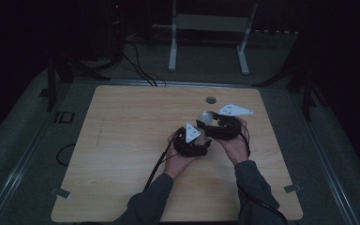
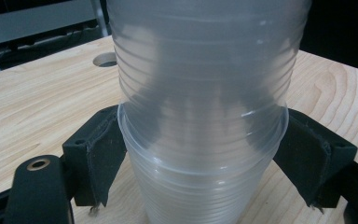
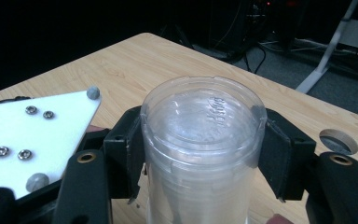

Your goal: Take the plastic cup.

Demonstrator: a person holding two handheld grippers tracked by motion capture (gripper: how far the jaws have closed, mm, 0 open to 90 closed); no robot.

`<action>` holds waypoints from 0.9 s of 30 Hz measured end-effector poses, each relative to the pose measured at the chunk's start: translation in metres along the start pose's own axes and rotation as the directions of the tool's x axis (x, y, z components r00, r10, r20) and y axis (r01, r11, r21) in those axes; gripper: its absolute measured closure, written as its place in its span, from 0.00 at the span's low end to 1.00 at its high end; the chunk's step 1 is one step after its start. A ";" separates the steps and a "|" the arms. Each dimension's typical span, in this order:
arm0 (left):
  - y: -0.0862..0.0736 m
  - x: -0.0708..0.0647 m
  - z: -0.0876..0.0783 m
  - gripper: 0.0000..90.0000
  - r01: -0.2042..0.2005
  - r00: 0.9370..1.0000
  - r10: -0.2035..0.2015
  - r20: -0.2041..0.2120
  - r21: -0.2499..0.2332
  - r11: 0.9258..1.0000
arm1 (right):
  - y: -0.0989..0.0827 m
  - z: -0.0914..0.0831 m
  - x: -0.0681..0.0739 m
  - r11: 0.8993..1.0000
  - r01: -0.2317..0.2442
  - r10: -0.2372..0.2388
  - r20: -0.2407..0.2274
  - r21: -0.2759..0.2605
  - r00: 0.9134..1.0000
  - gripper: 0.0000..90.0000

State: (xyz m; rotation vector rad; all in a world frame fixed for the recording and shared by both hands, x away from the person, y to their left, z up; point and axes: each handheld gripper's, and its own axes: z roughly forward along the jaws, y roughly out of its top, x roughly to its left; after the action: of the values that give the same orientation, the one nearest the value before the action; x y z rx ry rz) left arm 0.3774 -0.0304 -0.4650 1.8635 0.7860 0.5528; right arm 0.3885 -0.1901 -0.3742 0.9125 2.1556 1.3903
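Step in hand, as judged: separating stacked cups. Left gripper (image 2: 200,158) clamps the lower cup (image 2: 200,186); right gripper (image 3: 203,154) clamps the upper cup (image 3: 203,121). Next move: pull the grippers apart along the stack's axis.

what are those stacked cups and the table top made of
The cups look like thin clear plastic, glossy: you can see through the ribbed walls, and raised lettering shows on the base. The table top looks like pale wood or a wood-look laminate, matt, with visible grain lines; which of the two I cannot tell.
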 end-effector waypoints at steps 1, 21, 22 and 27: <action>0.000 0.000 0.000 0.22 -0.001 1.000 0.001 0.001 0.000 1.000 | 0.000 -0.001 0.000 1.000 -0.003 0.003 -0.001 -0.002 1.000 0.43; 0.000 -0.001 0.000 0.21 0.001 1.000 -0.001 0.010 0.005 1.000 | 0.026 -0.022 0.003 0.995 0.002 -0.003 -0.009 -0.095 1.000 0.45; 0.000 -0.001 -0.001 0.21 0.004 1.000 -0.004 0.011 0.003 1.000 | 0.028 -0.024 0.003 0.995 0.003 -0.004 -0.010 -0.102 1.000 0.45; 0.002 -0.001 -0.004 0.20 0.008 1.000 -0.008 0.013 -0.003 1.000 | 0.033 -0.031 0.003 0.992 -0.007 0.005 -0.017 -0.129 1.000 0.45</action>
State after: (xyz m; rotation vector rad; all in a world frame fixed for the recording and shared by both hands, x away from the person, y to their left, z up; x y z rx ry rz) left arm 0.3750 -0.0294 -0.4618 1.8588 0.7828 0.5363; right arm 0.3762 -0.1987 -0.3309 0.8622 2.0486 1.5255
